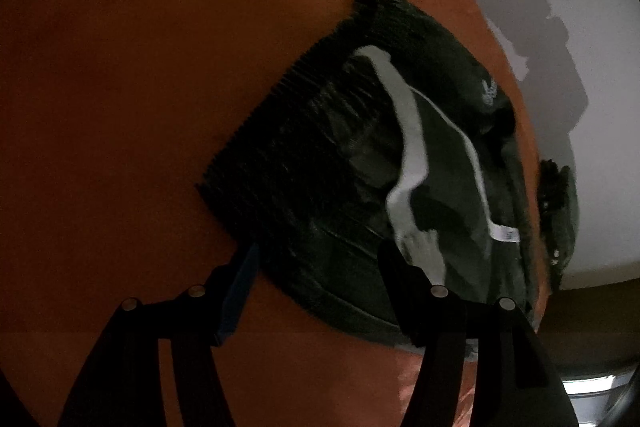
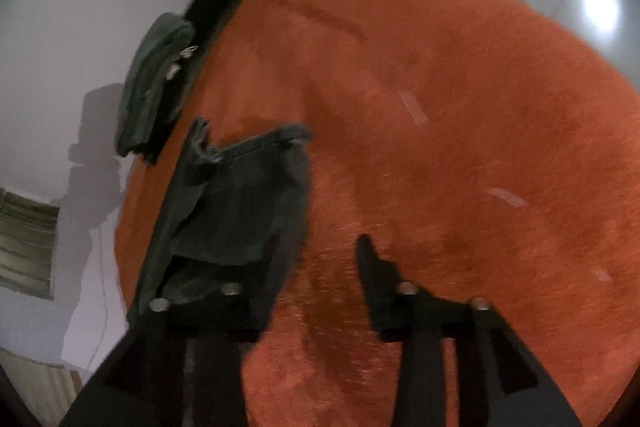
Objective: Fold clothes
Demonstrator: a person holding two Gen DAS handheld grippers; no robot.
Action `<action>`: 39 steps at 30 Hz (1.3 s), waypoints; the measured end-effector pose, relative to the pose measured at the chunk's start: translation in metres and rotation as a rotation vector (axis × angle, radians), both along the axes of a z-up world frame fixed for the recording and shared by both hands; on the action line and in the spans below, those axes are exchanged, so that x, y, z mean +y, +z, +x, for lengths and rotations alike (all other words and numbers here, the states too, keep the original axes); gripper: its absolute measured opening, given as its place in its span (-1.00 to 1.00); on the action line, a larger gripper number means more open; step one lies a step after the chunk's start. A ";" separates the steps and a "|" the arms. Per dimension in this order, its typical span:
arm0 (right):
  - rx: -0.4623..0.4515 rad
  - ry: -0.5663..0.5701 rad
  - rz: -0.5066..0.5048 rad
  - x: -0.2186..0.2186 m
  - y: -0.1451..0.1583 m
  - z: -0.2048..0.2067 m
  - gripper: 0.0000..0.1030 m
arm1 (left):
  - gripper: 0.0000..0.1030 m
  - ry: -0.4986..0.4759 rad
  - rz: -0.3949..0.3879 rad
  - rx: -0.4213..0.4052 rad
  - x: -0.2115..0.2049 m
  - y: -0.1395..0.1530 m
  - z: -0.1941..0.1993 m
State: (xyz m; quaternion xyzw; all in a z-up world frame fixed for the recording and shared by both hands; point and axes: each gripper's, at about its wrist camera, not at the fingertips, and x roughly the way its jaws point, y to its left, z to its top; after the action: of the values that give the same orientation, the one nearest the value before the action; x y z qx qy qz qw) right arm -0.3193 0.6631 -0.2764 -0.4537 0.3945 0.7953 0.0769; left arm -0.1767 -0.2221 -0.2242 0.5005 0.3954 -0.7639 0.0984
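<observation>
Claws: left [image 1: 320, 267], right [image 2: 320, 259] both agape, empty, over garment [image 1: 360, 155].

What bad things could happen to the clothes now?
The left gripper is open over the dark clothing, so it might pinch the white drawstring and tug it crooked. Folded clothes hang off the edge of the orange rug and might slide onto the floor.
</observation>
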 end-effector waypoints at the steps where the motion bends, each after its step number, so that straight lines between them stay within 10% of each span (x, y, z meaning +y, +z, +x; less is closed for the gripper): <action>1: 0.003 0.012 0.018 -0.005 0.000 -0.007 0.11 | 0.23 -0.008 0.004 0.007 0.006 0.000 0.000; 7: -0.048 0.124 0.219 -0.024 -0.001 -0.078 0.27 | 0.23 -0.053 0.035 -0.006 0.021 -0.011 0.012; 11: -0.122 0.173 0.146 -0.019 -0.028 -0.109 0.27 | 0.23 -0.010 0.065 -0.038 0.016 -0.018 0.027; 16: -0.160 0.118 0.249 -0.016 -0.034 -0.106 -0.78 | 0.23 -0.021 0.043 -0.047 0.020 -0.011 0.023; 22: -0.005 -0.017 0.338 0.002 0.026 -0.035 -0.84 | 0.23 -0.044 0.027 -0.032 0.025 -0.003 0.022; 26: -0.074 -0.077 0.243 0.028 0.007 0.003 -0.84 | 0.23 -0.047 0.019 -0.054 0.027 -0.010 0.016; 31: -0.142 -0.081 0.047 0.057 -0.025 0.012 -0.63 | 0.23 -0.017 0.046 -0.068 0.021 -0.018 0.013; 34: -0.066 -0.132 0.120 0.070 0.001 0.019 0.12 | 0.23 -0.021 0.049 -0.053 0.021 -0.015 0.011; 39: 0.060 0.070 0.256 0.050 0.040 -0.033 0.25 | 0.23 -0.018 0.040 -0.052 0.018 -0.016 0.011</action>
State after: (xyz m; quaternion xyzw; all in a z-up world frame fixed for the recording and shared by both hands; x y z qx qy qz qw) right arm -0.3521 0.7130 -0.2361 -0.4299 0.2761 0.8544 0.0946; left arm -0.1653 -0.2038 -0.2401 0.5257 0.4033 -0.7433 0.0918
